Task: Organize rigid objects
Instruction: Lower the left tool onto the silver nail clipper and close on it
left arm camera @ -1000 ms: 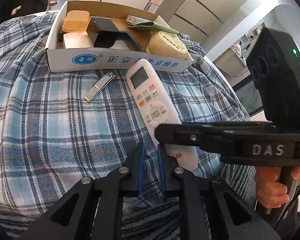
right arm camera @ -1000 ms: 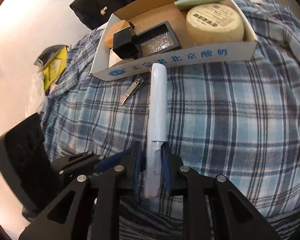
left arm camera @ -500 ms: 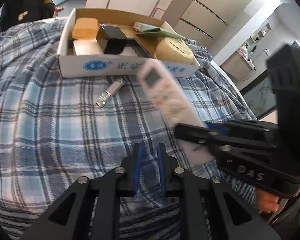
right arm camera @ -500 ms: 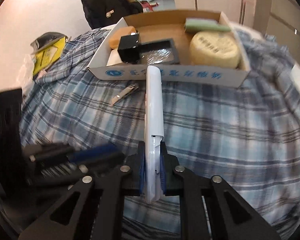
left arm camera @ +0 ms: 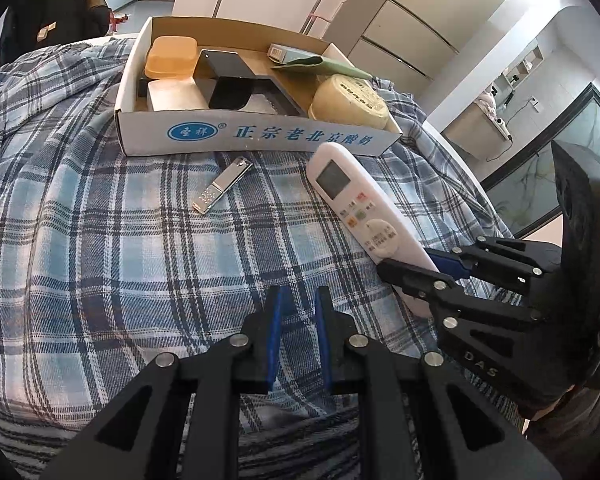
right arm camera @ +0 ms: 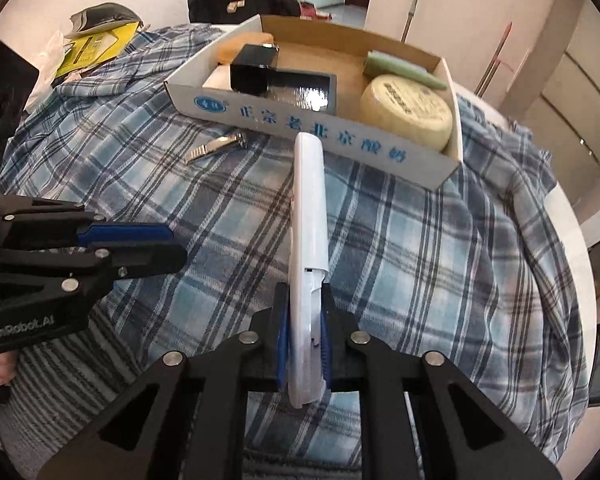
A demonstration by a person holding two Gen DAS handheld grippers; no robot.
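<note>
My right gripper (right arm camera: 304, 344) is shut on the lower end of a white remote control (right arm camera: 308, 216) and holds it off the plaid cloth, tip pointing at the cardboard box (right arm camera: 320, 128). The remote (left arm camera: 364, 216) and the right gripper (left arm camera: 424, 272) also show at the right of the left wrist view. My left gripper (left arm camera: 298, 336) is nearly shut and empty, low over the cloth; it also shows at the left of the right wrist view (right arm camera: 168, 248). A metal nail clipper (left arm camera: 222, 191) lies on the cloth in front of the box (left arm camera: 260, 136).
The box holds an orange soap case (left arm camera: 171, 56), a black box with an open lid (left arm camera: 228, 84), a round yellow tin (left arm camera: 350, 100) and a green packet (left arm camera: 320, 64). A yellow bag (right arm camera: 92, 48) lies beyond the cloth at far left.
The right gripper has lifted the remote off the cloth and swung it to the right, away from the left gripper. The left gripper has stayed narrow and empty.
</note>
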